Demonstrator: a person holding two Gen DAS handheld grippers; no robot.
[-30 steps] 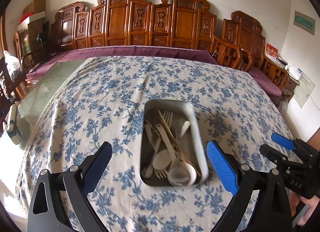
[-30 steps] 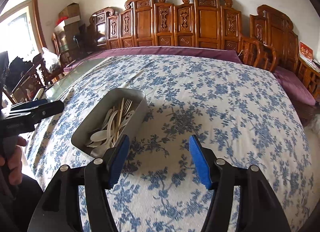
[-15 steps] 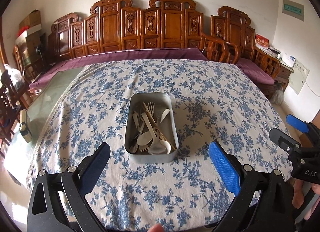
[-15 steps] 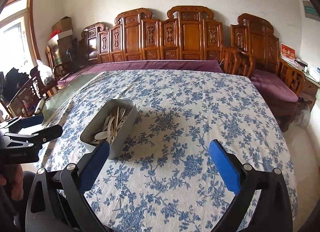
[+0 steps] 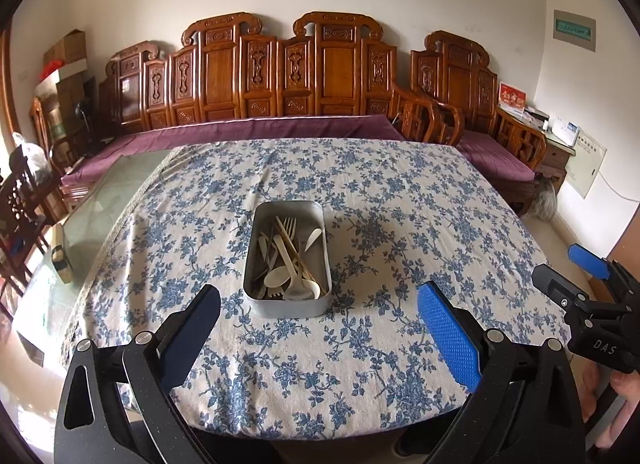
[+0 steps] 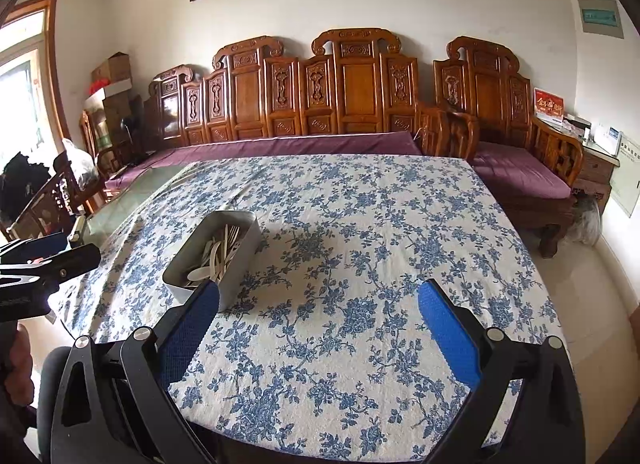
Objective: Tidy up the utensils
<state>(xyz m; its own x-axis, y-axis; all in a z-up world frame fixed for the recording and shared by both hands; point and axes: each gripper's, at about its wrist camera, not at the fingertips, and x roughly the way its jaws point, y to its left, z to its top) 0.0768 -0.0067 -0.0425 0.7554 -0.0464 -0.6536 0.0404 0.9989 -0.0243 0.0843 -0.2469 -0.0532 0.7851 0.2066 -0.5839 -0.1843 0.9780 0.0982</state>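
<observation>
A grey metal tray (image 5: 262,306) sits on the blue-flowered tablecloth (image 5: 400,223). It holds several pale plastic spoons (image 5: 278,276), forks (image 5: 290,223) and wooden chopsticks (image 5: 294,250), all mixed together. My left gripper (image 5: 318,318) is open and empty, back near the table's front edge with the tray ahead of it. My right gripper (image 6: 318,318) is open and empty, to the right of the tray (image 6: 236,266). The right gripper also shows at the right edge of the left wrist view (image 5: 576,276), and the left gripper at the left edge of the right wrist view (image 6: 48,260).
A carved wooden bench (image 5: 280,75) with a purple cushion (image 5: 256,129) runs along the far side of the table. A glass-topped part of the table (image 5: 108,199) lies bare at the left. Chairs (image 5: 24,199) stand at the left, a side cabinet (image 5: 560,143) at the right.
Both grippers have pulled back and up from the tray, which now looks smaller and farther off. The right gripper's jaws have opened wider. The tray has not moved.
</observation>
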